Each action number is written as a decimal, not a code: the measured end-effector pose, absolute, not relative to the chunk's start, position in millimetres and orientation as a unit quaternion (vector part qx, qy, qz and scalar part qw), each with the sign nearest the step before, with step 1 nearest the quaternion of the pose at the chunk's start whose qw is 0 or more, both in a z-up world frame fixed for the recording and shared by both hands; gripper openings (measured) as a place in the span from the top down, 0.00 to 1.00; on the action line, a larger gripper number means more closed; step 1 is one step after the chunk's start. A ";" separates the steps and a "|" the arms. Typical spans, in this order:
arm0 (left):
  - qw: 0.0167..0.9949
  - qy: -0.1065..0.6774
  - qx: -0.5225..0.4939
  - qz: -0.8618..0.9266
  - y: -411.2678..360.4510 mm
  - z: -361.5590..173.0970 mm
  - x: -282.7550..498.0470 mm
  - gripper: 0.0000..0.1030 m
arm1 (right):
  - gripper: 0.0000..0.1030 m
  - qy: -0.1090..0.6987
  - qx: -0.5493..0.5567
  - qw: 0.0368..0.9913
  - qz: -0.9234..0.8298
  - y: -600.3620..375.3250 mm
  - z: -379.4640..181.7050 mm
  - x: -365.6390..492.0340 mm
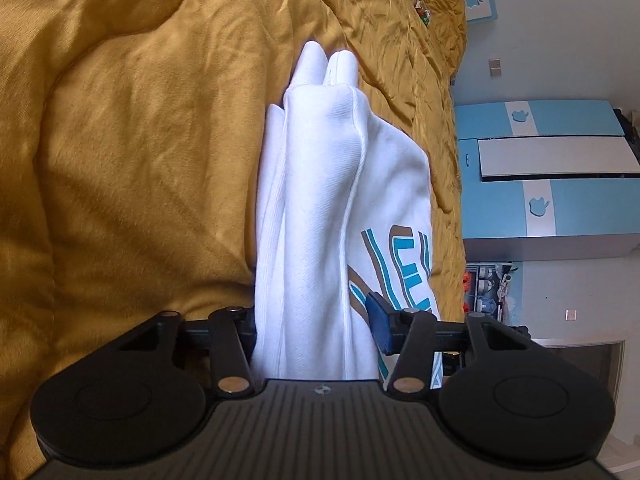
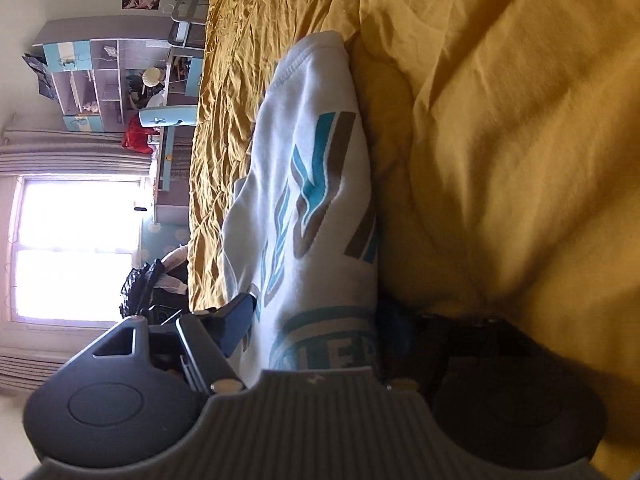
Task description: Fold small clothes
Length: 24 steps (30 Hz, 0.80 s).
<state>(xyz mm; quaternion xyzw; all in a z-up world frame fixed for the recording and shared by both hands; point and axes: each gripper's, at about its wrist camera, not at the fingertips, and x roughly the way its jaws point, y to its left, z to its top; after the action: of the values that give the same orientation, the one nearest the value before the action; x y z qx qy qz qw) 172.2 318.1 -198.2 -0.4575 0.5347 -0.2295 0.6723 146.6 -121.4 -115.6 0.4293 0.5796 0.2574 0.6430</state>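
Observation:
A small white garment [image 1: 320, 216] with a teal and brown print lies bunched in folds on a mustard-yellow bedspread [image 1: 132, 152]. My left gripper [image 1: 316, 320] is shut on the garment's near edge, with thick folds filling the gap between its fingers; one blue pad [image 1: 378, 322] shows on the right. In the right wrist view the same garment [image 2: 312, 184] shows its printed side. My right gripper [image 2: 316, 320] is shut on its near edge; the left pad [image 2: 236, 322] presses the cloth, and the right finger is in shadow under it.
The yellow bedspread [image 2: 500, 160] is wrinkled and covers the whole bed. Blue and white cabinets [image 1: 552, 184] stand beyond the bed's edge. A desk with shelves [image 2: 120, 88] and a bright window [image 2: 76, 248] lie past the other edge.

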 end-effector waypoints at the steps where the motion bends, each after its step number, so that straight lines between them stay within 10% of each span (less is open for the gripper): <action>1: 0.670 0.532 -0.462 -0.232 319.7 -200.2 172.0 0.45 | 0.37 0.582 0.426 0.647 0.247 -128.0 -113.7 146.2; 8: 0.661 0.544 -0.466 -0.226 318.3 -203.2 175.2 0.57 | 0.34 0.599 0.415 0.650 0.214 -115.1 -114.1 159.2; 10: 0.656 0.562 -0.461 -0.202 314.4 -197.1 176.4 0.64 | 0.61 0.594 0.378 0.677 0.214 -97.5 -102.3 154.0; 13: 0.695 0.572 -0.397 -0.179 297.7 -165.4 178.5 0.68 | 0.74 0.565 0.306 0.737 0.211 -86.1 -77.3 138.5; 24: 0.790 0.569 -0.189 -0.123 197.5 -74.3 181.2 0.71 | 0.80 0.494 0.239 0.803 0.232 -103.6 3.8 125.7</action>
<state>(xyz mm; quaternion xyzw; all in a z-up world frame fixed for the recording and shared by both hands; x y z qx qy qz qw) 181.2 197.5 -74.3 -0.1893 0.5695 -0.1230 0.7904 125.7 -103.6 3.8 0.2390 0.4942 0.2318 0.8031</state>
